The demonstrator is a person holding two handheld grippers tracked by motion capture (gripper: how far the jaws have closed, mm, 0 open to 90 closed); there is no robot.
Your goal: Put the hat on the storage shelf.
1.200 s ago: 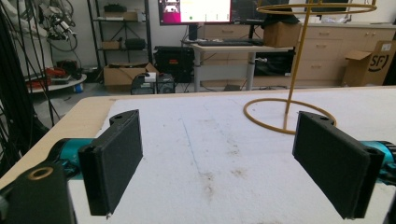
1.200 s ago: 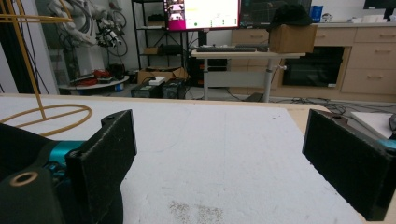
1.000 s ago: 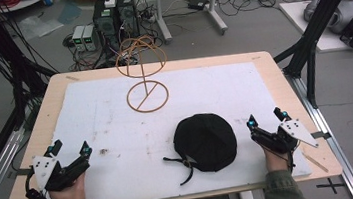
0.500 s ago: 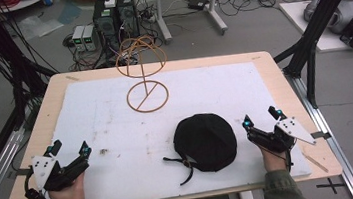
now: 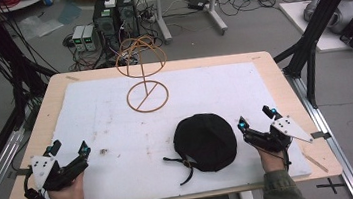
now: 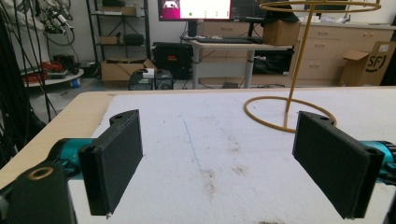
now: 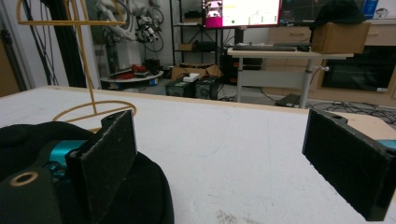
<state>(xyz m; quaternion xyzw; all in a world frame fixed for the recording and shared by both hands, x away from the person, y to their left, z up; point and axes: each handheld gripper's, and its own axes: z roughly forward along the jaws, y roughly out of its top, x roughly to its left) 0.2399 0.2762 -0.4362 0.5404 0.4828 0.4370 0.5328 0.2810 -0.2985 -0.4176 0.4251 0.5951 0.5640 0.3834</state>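
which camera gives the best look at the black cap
The high view: the whole black cap lies on the white mat, straps trailing left. The right gripper view catches just its edge behind one jaw. The left gripper view looks past it toward the wire stand.

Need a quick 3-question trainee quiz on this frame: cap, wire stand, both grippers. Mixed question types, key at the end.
1. True or false: the black cap hangs on the wire hat stand.
2. Which gripper is nearer the cap? A) left gripper B) right gripper
3. How do the jaws of both grippers stand, and is anything between them?

Key
1. False. The cap lies flat on the white mat, apart from the stand at the far side.
2. B. It sits just beside the cap's edge, seemingly not touching.
3. Open wide on both; nothing between the jaws.
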